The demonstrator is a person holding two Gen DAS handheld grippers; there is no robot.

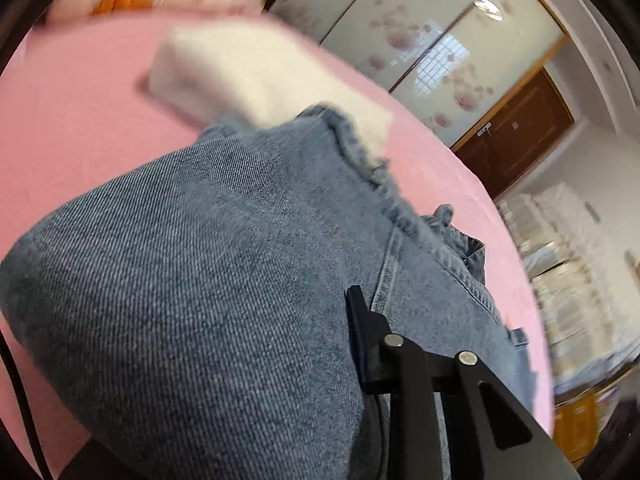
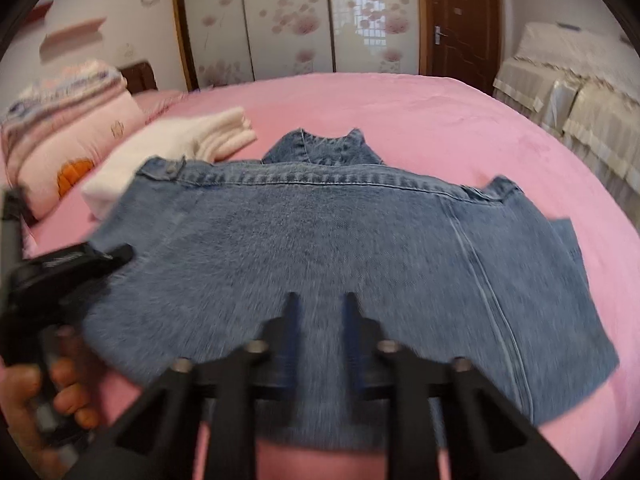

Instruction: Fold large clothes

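Note:
A blue denim jacket point(image 2: 340, 240) lies spread back-up on the pink bed point(image 2: 420, 120), collar at the far side. My right gripper point(image 2: 320, 304) hovers over its near hem, fingers apart with nothing between them. My left gripper point(image 2: 116, 256) is at the jacket's left edge, its tips against the denim. In the left wrist view the denim point(image 1: 220, 280) bulges up and covers one finger; only the right finger point(image 1: 360, 320) shows, so its grip is unclear.
A folded white garment point(image 2: 180, 140) lies on the bed left of the jacket, also in the left wrist view point(image 1: 248, 72). Stacked quilts point(image 2: 68, 120) sit at far left. Wardrobe doors point(image 2: 288, 20) and a covered sofa point(image 2: 568, 92) stand beyond the bed.

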